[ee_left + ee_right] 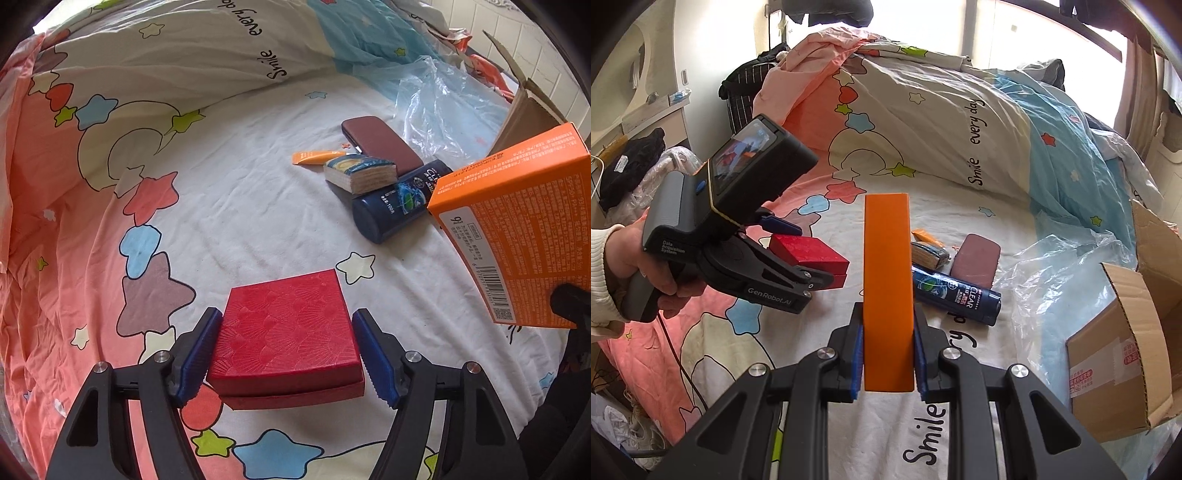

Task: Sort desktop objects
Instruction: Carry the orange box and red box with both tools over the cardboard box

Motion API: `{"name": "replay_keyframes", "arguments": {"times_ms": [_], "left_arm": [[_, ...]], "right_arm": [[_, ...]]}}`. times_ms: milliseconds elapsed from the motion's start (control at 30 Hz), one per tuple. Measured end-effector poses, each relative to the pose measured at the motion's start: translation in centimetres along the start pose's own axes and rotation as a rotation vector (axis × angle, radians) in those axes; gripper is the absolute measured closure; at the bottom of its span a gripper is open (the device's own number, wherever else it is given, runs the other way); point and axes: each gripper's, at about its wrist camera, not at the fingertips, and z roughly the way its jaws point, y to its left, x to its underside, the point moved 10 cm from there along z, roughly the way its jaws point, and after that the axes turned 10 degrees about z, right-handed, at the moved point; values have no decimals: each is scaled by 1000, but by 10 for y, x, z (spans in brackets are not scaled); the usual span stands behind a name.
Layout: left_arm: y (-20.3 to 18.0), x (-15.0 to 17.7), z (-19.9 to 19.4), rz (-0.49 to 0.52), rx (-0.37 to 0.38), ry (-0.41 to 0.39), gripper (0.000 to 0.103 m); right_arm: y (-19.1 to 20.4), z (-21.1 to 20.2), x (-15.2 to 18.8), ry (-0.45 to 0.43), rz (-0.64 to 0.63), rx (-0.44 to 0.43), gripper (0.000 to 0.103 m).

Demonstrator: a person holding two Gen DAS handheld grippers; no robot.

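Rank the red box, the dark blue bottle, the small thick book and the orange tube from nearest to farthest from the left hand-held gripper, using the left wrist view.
1. Red box: between the left hand-held gripper fingers.
2. Dark blue bottle: up and right, lying down.
3. Small thick book: resting just beyond the bottle.
4. Orange tube: behind the book, farthest.

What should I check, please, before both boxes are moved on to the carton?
1. Left gripper grips the red box: ok, a pad on each side.
2. Right gripper grips the orange box: ok, clamped at its near end.
3. The two boxes are clear of each other: ok, apart.
4. Carton is open: ok, flaps up.
5. Room inside the carton: cannot tell, the inside is hidden.
6. Way to the carton is clear: not ok, a loose bag lies against it and might snag.
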Motion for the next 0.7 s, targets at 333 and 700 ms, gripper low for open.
{"name": "replay_keyframes", "arguments": {"times_ms": [333,700], "left_arm": [[-29,-27,-32,47,28,-58,29],[-48,-57,-64,81,29,-96,29]], "right_arm": [[-15,-35,-13,-37,1,50,82],[-34,-67,-28,-85,9,94,82]]}}
